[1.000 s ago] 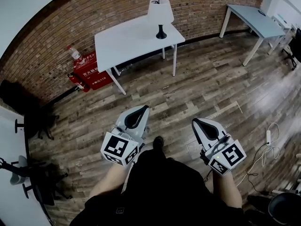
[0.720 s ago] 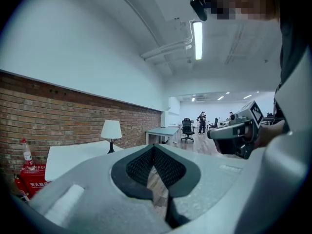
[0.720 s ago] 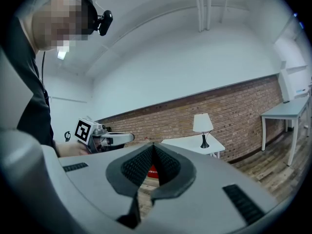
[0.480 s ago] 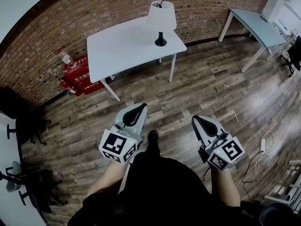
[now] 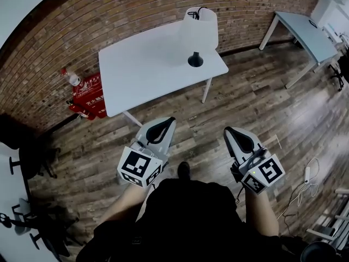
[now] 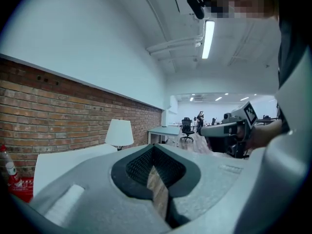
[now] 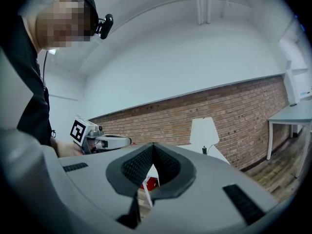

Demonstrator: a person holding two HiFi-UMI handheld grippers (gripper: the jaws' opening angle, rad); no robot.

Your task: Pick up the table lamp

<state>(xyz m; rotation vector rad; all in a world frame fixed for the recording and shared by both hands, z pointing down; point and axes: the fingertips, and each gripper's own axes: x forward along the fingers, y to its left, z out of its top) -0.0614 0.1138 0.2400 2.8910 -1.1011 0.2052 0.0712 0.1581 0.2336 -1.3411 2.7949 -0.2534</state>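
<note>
The table lamp [image 5: 199, 33], white shade on a black base, stands near the right end of a white table [image 5: 147, 70] by the brick wall. It also shows as a lamp [image 6: 119, 133] in the left gripper view and as a lamp [image 7: 204, 132] in the right gripper view. My left gripper [image 5: 168, 122] and right gripper [image 5: 229, 131] are held side by side above the wooden floor, short of the table's near edge. Both are shut with nothing in them. Each points level toward the table.
A red fire-extinguisher box [image 5: 87, 94] sits on the floor against the brick wall, left of the table. A second pale table [image 5: 308, 29] stands at the far right. Dark office chairs [image 5: 32, 152] are at the left. A white cable [image 5: 308, 173] lies on the floor, right.
The table and lamp have come closer and grown larger in the head view as I moved toward them. Both grippers stay shut and side by side.
</note>
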